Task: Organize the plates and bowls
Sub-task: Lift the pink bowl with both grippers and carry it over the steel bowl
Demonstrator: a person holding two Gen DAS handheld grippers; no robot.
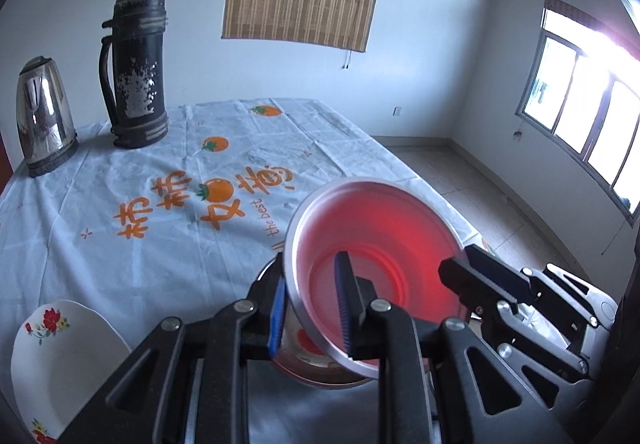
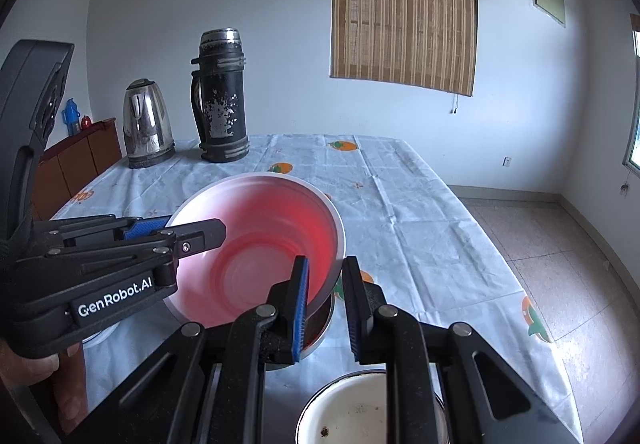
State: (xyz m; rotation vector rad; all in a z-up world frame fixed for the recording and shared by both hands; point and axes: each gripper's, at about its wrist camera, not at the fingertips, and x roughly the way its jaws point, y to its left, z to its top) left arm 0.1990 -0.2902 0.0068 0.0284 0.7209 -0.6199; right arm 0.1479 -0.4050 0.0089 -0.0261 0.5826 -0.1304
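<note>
A red-lined metal bowl (image 1: 372,244) is held tilted above the table, over another metal bowl (image 1: 312,368). My left gripper (image 1: 312,308) is shut on its near rim, one finger inside and one outside. My right gripper (image 2: 326,300) straddles the bowl's (image 2: 260,240) right rim with a small gap at the outer finger, so it looks open. The left gripper also shows in the right wrist view (image 2: 180,230). A white flowered plate (image 1: 60,360) lies at the lower left. A white enamel bowl (image 2: 352,412) sits under my right gripper.
A steel kettle (image 1: 42,116) and a tall black thermos (image 1: 136,68) stand at the table's far left. The persimmon-print tablecloth (image 1: 180,180) covers the table. The table's right edge drops to a tiled floor (image 2: 560,264).
</note>
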